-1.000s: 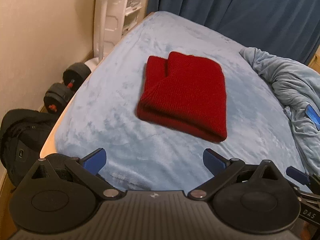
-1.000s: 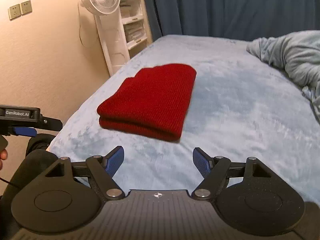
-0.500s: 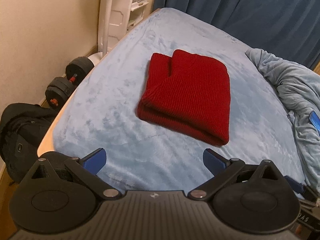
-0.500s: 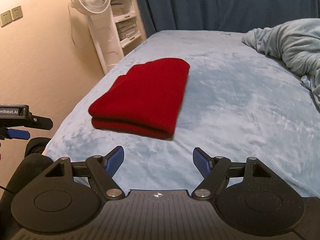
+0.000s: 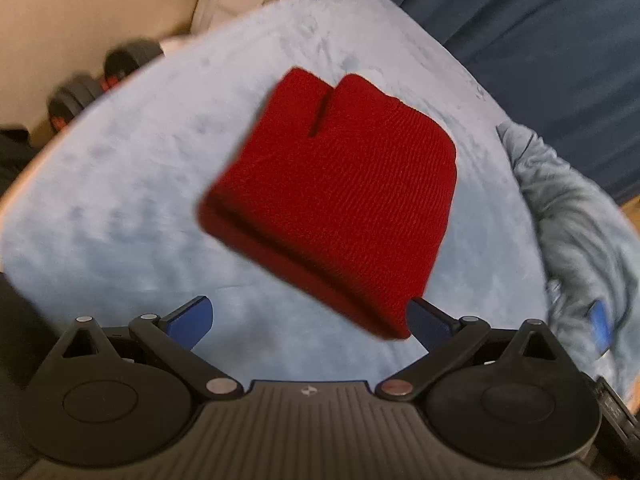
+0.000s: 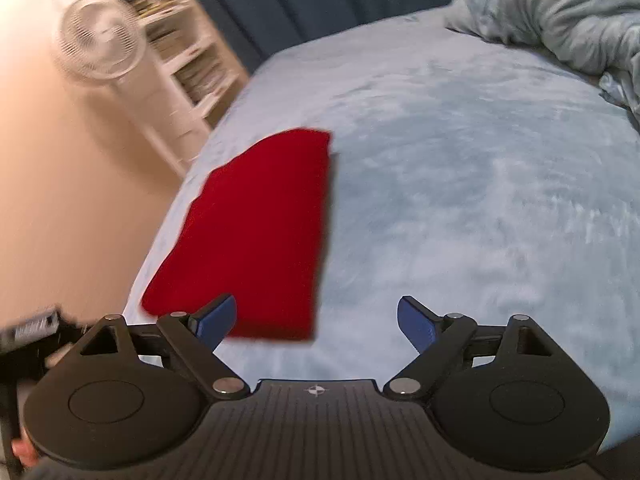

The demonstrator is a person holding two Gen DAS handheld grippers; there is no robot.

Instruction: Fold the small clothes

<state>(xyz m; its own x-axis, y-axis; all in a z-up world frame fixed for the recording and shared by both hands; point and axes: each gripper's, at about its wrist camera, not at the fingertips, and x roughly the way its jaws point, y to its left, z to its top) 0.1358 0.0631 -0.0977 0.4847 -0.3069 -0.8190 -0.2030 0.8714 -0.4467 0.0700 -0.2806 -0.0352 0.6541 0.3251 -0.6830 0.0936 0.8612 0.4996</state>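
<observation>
A folded red knit garment (image 5: 340, 196) lies flat on the light blue bed cover (image 5: 120, 200). It also shows in the right wrist view (image 6: 256, 236). My left gripper (image 5: 310, 320) is open and empty, just short of the garment's near edge, its right finger close to the near corner. My right gripper (image 6: 316, 320) is open and empty, its left finger over the garment's near edge. Both views are blurred by motion.
A crumpled pale blue blanket (image 5: 576, 216) lies on the right side of the bed, also seen in the right wrist view (image 6: 560, 12). Dumbbells (image 5: 100, 80) sit on the floor to the left. A white fan (image 6: 96, 48) and shelves (image 6: 184, 44) stand by the wall.
Both grippers have moved forward and closer to the red garment, which now fills more of each view. Both grippers stay open. The garment has not moved.
</observation>
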